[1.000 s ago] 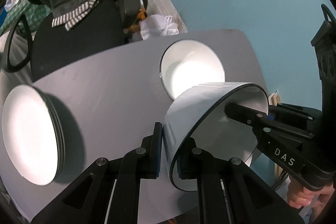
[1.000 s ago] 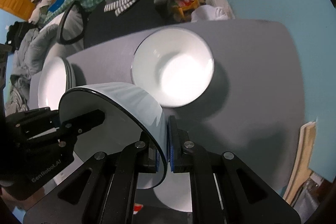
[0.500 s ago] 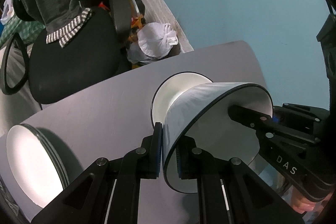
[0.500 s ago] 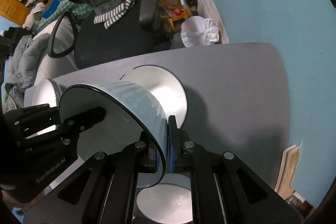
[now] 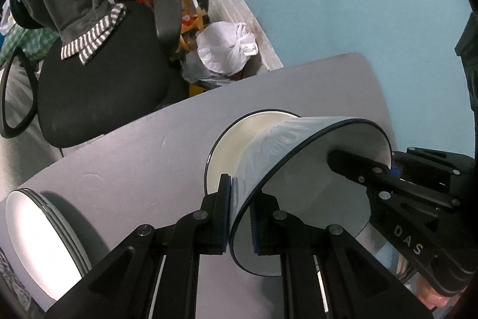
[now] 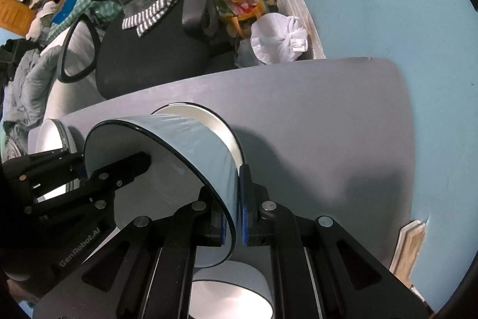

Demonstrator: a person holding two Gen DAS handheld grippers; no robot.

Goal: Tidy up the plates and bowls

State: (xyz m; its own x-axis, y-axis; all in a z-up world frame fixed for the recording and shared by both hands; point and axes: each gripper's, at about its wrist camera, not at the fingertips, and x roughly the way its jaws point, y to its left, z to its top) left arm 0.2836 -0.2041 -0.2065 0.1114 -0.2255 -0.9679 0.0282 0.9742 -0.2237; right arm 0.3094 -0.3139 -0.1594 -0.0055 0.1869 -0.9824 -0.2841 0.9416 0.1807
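Both grippers hold one white bowl with a dark rim (image 5: 298,169) above the grey table (image 5: 149,163), tilted, each pinching an opposite side of its rim. My left gripper (image 5: 240,214) is shut on the near rim in the left wrist view. My right gripper (image 6: 237,214) is shut on the other side of the same held bowl (image 6: 194,151). Just beyond and below it, a second white bowl (image 5: 236,145) sits on the table, mostly hidden. A stack of white plates (image 5: 38,235) lies at the table's left end.
A black office chair (image 5: 104,73) with a grey garment stands past the table's far edge, beside a white plastic bag (image 5: 224,50). The blue wall runs along the right. Another white round dish (image 6: 230,298) lies under the right gripper. Wooden boards (image 6: 409,247) lean by the table's right edge.
Both grippers carried the held bowl across the table toward the second bowl, which is now mostly covered by it. The plate stack has slid toward the lower left of the views.
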